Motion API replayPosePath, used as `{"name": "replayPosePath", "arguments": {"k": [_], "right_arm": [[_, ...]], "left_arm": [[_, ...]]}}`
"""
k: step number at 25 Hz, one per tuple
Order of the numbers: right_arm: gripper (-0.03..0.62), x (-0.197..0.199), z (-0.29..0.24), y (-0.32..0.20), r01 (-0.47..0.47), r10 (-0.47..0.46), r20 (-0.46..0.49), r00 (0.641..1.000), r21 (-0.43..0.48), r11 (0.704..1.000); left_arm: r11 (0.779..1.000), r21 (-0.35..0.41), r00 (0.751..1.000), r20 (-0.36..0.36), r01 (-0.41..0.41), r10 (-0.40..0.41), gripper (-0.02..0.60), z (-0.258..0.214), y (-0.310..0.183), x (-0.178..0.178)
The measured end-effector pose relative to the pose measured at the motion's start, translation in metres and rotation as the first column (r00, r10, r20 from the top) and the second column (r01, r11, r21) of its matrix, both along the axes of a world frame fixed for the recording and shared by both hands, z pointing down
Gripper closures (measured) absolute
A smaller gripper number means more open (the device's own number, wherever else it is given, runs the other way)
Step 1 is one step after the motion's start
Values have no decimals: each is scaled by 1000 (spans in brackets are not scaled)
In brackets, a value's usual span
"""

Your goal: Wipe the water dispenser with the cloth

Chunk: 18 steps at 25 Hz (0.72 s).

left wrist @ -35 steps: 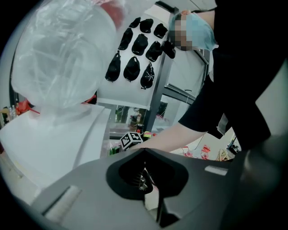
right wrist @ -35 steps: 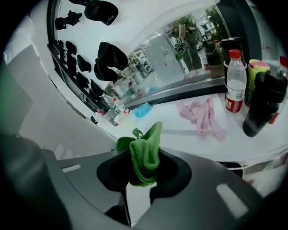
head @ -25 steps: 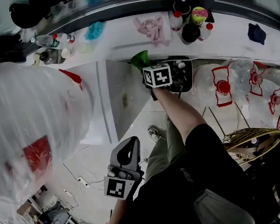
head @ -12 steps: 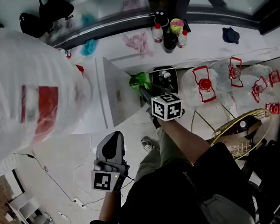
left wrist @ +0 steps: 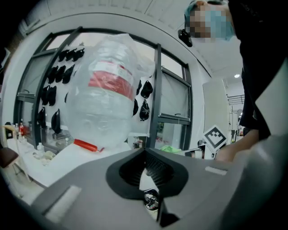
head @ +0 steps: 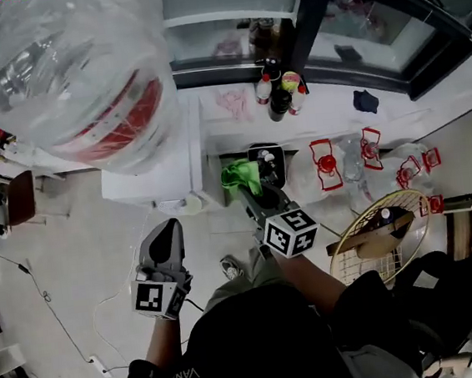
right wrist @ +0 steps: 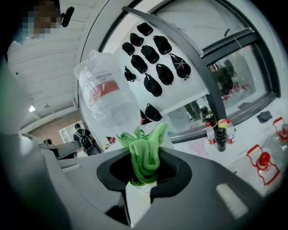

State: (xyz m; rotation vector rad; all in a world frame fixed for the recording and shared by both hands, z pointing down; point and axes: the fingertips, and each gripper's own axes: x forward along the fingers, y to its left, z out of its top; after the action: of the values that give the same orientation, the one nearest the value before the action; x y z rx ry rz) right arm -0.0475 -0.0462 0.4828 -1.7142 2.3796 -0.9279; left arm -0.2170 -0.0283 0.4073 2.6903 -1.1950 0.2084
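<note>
The water dispenser [head: 164, 179] is a white cabinet with a big clear bottle [head: 73, 75] on top bearing a red label. In the head view my right gripper [head: 249, 189] is shut on a green cloth [head: 239, 175], which sits just right of the dispenser's side. The right gripper view shows the cloth [right wrist: 145, 152] bunched between the jaws, with the bottle [right wrist: 108, 103] beyond. Lower left, my left gripper [head: 166, 226] is shut and holds nothing, away from the dispenser. In its own view, past the left gripper [left wrist: 145, 152], the bottle [left wrist: 105, 103] rises.
A black appliance [head: 268, 162] stands right of the dispenser. Small bottles [head: 280, 87], a pink cloth [head: 234, 102] and a dark cloth [head: 365, 101] lie on the white ledge. Empty water jugs [head: 342, 164] and a wicker basket [head: 380, 240] crowd the right. A cable [head: 28, 281] trails on the floor at left.
The head view has pulled back, so the bottle now sits upper left. My right gripper, still holding the cloth, stays beside the dispenser. The left gripper remains low and shut.
</note>
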Motion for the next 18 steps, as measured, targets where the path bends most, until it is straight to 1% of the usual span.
{"name": "replayPosePath", "arguments": {"k": [3, 5, 11, 15, 18], "right_arm": [[497, -13, -29, 16, 17, -16, -23, 1000, 50, 999], [497, -23, -46, 27, 39, -36, -36, 999, 77, 996], [497, -55, -85, 54, 137, -128, -71, 989, 133, 982], [497, -68, -104, 63, 221, -205, -105, 973, 167, 961], [497, -74, -113, 74, 282, -263, -122, 957, 176, 943]], "left_arm": [[999, 21, 999, -24, 34, -34, 580, -6, 11, -23], [998, 23, 998, -30, 62, -61, 580, -8, 19, -40], [988, 28, 988, -31, 151, -150, 580, -16, 43, -86], [975, 46, 976, -29, 217, -216, 580, -24, 56, -102], [963, 62, 964, -33, 264, -262, 580, -33, 64, -104]]}}
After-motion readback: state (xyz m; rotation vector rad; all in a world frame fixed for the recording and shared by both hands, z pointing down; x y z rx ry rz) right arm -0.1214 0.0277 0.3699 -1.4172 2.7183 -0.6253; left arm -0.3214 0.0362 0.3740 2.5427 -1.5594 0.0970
